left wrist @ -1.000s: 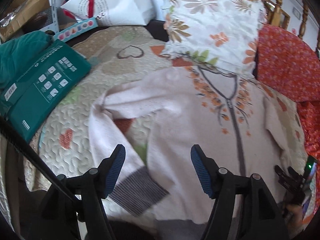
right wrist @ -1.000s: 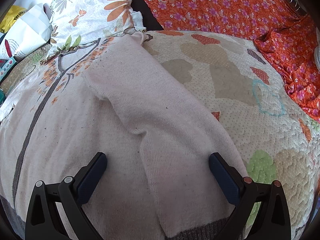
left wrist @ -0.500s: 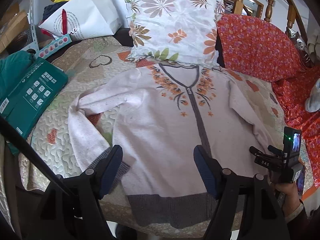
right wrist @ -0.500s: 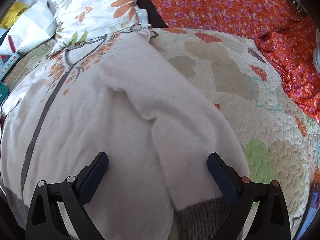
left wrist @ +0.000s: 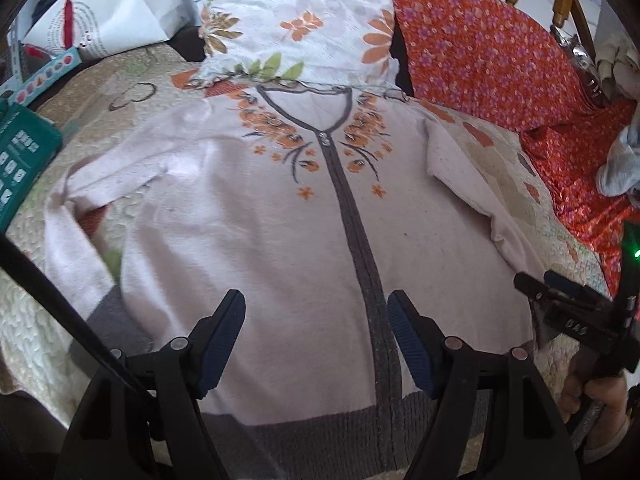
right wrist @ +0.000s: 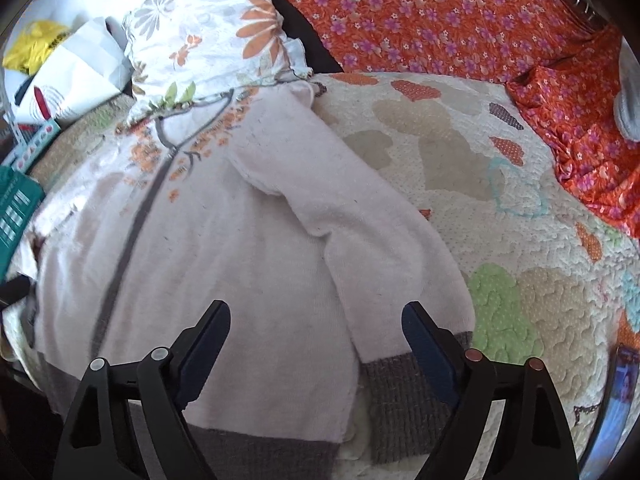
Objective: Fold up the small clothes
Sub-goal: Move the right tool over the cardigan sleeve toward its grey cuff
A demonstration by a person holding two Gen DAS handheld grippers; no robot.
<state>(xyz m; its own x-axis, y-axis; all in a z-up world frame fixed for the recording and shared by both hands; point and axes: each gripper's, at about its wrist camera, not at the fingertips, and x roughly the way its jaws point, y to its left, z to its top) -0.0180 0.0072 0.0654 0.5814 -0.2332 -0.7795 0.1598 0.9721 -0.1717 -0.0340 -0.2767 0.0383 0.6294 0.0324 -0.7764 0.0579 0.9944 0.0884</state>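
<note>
A pale pink cardigan [left wrist: 256,216] with a grey zip band, grey hem and orange flower trim lies face up and spread flat on a quilted bed. Its left sleeve [left wrist: 60,240] bends down the left side. Its right sleeve [right wrist: 360,224] runs along the body to a grey cuff [right wrist: 404,396]. My left gripper [left wrist: 316,332] is open and empty above the lower front, left of the zip. My right gripper [right wrist: 316,344] is open and empty above the right sleeve near the cuff. It also shows at the right edge of the left wrist view [left wrist: 568,312].
A floral pillow [left wrist: 300,20] lies at the cardigan's collar. Orange flowered cloth [right wrist: 460,20] covers the right side. A green box [left wrist: 20,160] and a white paper bag [left wrist: 104,16] lie at the left. The quilt [right wrist: 520,240] shows right of the sleeve.
The left gripper has drawn back and swung right, from above the left sleeve to above the cardigan's lower front. The right gripper has pulled back slightly toward the cuff. Both stayed open.
</note>
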